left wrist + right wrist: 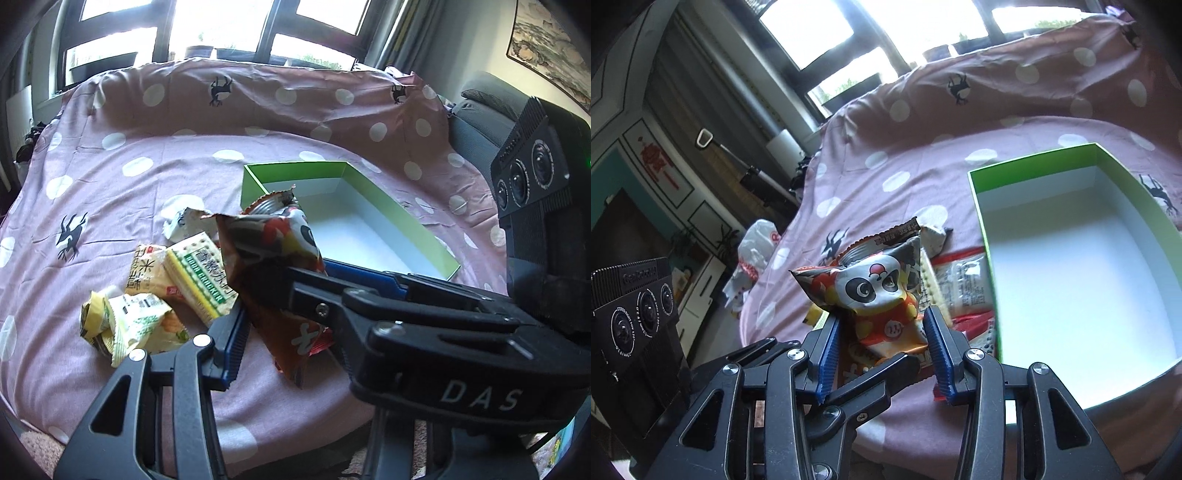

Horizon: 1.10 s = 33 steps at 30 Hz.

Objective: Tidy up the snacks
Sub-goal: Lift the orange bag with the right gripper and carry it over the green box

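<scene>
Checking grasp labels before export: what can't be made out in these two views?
- Left gripper open or shut: left wrist view, its right finger is hidden behind the right gripper.
- Snacks behind the panda packet: right wrist view, mostly covered by it.
- Green box near wall: left wrist view, partly hidden by the right gripper.
</scene>
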### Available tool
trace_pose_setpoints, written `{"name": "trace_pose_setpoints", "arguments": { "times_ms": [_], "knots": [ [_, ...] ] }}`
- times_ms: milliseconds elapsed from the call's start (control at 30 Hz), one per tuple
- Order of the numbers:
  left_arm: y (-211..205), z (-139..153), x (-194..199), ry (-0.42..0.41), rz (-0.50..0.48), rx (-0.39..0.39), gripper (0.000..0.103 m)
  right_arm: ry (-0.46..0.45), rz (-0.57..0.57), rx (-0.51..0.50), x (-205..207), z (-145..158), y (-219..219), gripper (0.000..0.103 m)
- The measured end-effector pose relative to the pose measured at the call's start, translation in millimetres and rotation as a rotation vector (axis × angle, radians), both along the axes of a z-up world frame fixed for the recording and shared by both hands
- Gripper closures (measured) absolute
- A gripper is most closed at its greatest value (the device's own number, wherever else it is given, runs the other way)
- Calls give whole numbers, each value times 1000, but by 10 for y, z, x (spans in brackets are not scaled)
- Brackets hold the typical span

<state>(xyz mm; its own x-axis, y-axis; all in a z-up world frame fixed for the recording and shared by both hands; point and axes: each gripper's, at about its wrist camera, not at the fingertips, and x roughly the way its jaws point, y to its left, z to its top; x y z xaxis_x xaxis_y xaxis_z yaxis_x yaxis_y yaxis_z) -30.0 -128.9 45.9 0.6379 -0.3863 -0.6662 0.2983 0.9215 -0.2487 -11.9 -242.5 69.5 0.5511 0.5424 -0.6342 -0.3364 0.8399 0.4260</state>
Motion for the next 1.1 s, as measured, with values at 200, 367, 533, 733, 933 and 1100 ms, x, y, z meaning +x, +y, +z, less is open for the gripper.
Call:
{"name": "trace_pose_setpoints", "arguments": {
  "times_ms": [200,367,533,733,933,1100],
  "knots": [
    [-156,55,79,-9,-48,-2,58,-23,-60,11,-12,75,-165,57],
    [-299,68,178,-2,-102,-11,58,-32,-116,17,-9,99,-331,57],
    [-446,63,268,11,-145,-15,58,-31,-175,26,8,96,-496,58],
    [-648,70,346,11,-192,-8,59,-31,-235,49,27,98,-721,58],
    [-860,39,455,31,-241,-4,59,-15,-298,68,48,65,-927,58],
    [-1010,-38,570,70,-276,-10,59,23,-348,80,104,-11,-1103,58]
  ]
}}
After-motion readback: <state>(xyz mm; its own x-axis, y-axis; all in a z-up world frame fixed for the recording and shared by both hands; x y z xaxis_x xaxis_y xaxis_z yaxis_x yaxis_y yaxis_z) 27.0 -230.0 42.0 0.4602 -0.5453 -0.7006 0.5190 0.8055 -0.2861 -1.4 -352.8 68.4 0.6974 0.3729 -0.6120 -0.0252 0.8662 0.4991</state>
